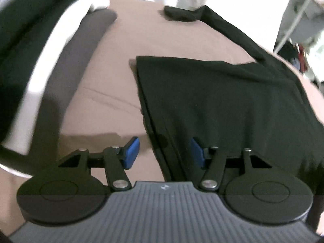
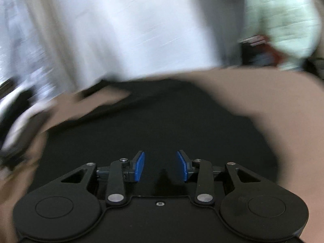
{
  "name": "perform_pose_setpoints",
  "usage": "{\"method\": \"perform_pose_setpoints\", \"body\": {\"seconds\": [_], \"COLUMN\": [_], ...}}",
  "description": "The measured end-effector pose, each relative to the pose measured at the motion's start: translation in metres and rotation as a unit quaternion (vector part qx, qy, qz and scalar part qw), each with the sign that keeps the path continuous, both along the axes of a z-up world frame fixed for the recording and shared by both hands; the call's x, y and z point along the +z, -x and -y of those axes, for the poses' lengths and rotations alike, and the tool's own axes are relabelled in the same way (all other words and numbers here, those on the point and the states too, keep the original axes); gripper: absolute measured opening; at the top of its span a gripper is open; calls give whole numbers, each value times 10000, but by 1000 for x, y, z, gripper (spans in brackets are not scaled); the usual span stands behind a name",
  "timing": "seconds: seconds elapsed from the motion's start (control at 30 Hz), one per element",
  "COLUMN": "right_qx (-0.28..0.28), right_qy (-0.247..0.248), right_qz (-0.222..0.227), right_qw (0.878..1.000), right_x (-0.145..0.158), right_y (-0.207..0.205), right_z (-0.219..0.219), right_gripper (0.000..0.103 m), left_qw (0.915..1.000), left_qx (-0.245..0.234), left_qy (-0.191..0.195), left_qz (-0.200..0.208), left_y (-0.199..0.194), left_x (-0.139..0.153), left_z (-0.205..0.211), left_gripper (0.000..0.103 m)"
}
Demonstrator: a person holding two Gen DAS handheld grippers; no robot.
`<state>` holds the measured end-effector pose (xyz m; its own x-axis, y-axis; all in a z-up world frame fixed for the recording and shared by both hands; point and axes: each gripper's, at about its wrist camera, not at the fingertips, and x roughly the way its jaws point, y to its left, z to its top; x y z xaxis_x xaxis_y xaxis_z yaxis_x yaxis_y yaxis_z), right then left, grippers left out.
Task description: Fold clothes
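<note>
A black garment (image 1: 232, 105) lies partly folded on the tan surface (image 1: 113, 77), one sleeve trailing off toward the far edge (image 1: 232, 28). My left gripper (image 1: 165, 151) hovers open over the garment's near left edge, blue pads (image 1: 131, 151) spread wide, nothing between them. In the right wrist view the same black garment (image 2: 162, 125) fills the middle, blurred by motion. My right gripper (image 2: 161, 167) is open just above the cloth, blue pads (image 2: 139, 167) apart and holding nothing.
A grey folded cloth (image 1: 89, 36) and white and dark fabric (image 1: 38, 70) lie along the left. White hanging fabric (image 2: 131, 30) stands behind the surface. A pale green item (image 2: 283, 24) and clutter sit at the far right.
</note>
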<state>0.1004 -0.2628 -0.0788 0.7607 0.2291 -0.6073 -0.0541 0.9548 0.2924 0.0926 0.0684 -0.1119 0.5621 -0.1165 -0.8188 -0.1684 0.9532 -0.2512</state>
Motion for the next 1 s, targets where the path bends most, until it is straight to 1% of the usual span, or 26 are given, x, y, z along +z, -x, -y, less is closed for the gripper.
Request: {"method": "perform_pose_setpoints", "body": {"seconds": [0.03,0.1,0.17,0.2,0.23,0.27,0.3,0.37,0.47,0.5,0.53,0.57,0.63,0.73,0.83,0.87,0.9,1.0], "right_qx": [385,1133,1855,2184,2460,2489,2519,2577,2661,2689,2717,2744,2779,2587,2461,2381,2260,1932], "right_qy": [-120,-236,-254,-209,-156,-73,11,178,429,512,596,679,800,398,136,186,298,551], "right_qz": [-192,-503,-738,-732,-718,-670,-622,-525,-379,-331,-282,-234,-139,-167,-198,-192,-181,-286], "right_qw": [9990,9920,9795,9729,9665,9662,9658,9646,9622,9612,9601,9589,9572,9650,9689,9709,9735,9792], "right_x": [-5,-14,-22,-22,-22,-22,-23,-24,-26,-27,-28,-29,-29,-24,-29,-29,-31,-33], "right_y": [0,5,13,18,23,25,27,31,36,38,40,42,46,45,40,40,39,38], "right_z": [-28,-85,-144,-167,-188,-193,-199,-210,-227,-233,-238,-244,-253,-239,-225,-222,-220,-214], "right_gripper": [41,41,41,42,49,56,67,68,66,54,24,17,17,17,15,13,6,5], "left_qw": [9999,9995,9989,9989,9987,9984,9980,9975,9979,9981,9983,9985,9984,9979,9972,9970,9967,9955], "left_qx": [8,25,40,45,62,85,108,138,140,140,139,139,168,210,216,217,216,243], "left_qy": [98,294,439,454,497,559,620,691,628,598,563,528,538,595,692,715,743,854], "left_qz": [-41,-122,-153,-113,-81,-54,-36,-13,16,28,41,54,93,147,198,223,251,330], "left_y": [3,8,13,14,16,18,19,19,17,19,22,25,26,26,27,28,28,28], "left_x": [-7,-21,-30,-30,-30,-31,-32,-35,-34,-33,-31,-30,-27,-24,-21,-21,-20,-20], "left_z": [0,1,2,1,1,0,-2,-5,-4,-5,-7,-9,-12,-17,-20,-21,-22,-25], "left_gripper": [53,53,53,53,53,53,53,53,53,53,53,53,53,53,53,53,53,53]}}
